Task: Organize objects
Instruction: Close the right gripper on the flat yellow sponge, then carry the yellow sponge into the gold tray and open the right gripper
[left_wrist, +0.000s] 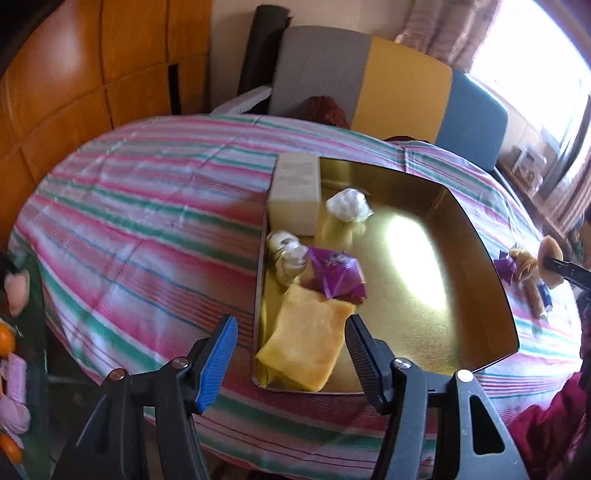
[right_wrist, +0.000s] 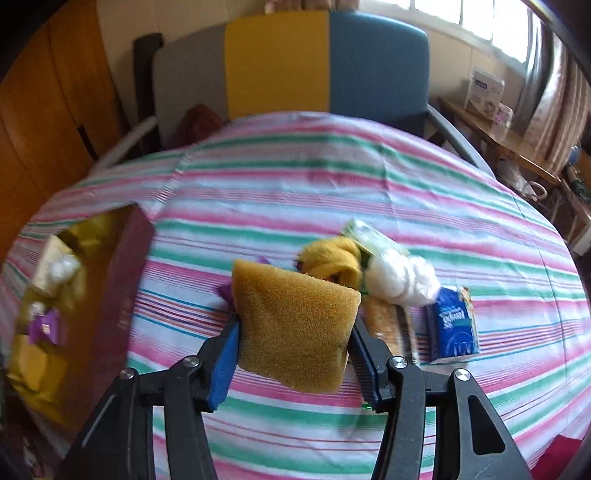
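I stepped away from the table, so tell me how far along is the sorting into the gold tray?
Partly done. The gold tray already holds a cream box, a white wad, a small jar, a purple packet and a yellow cloth. The right gripper grips a brown sponge; the left gripper is open. Left on the tablecloth: a blue tissue pack, a yellow rag and white stuffing.

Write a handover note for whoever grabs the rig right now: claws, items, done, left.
Left claw: open, empty, above the near end of the gold tray.
Right claw: shut on a brown sponge, lifted above the striped tablecloth.
Done: in the tray are a cream box, white wad, small jar, purple packet, yellow cloth.
Left: place the sponge, then the pile on the cloth: yellow rag, white bundle, blue tissue pack, brown packet.
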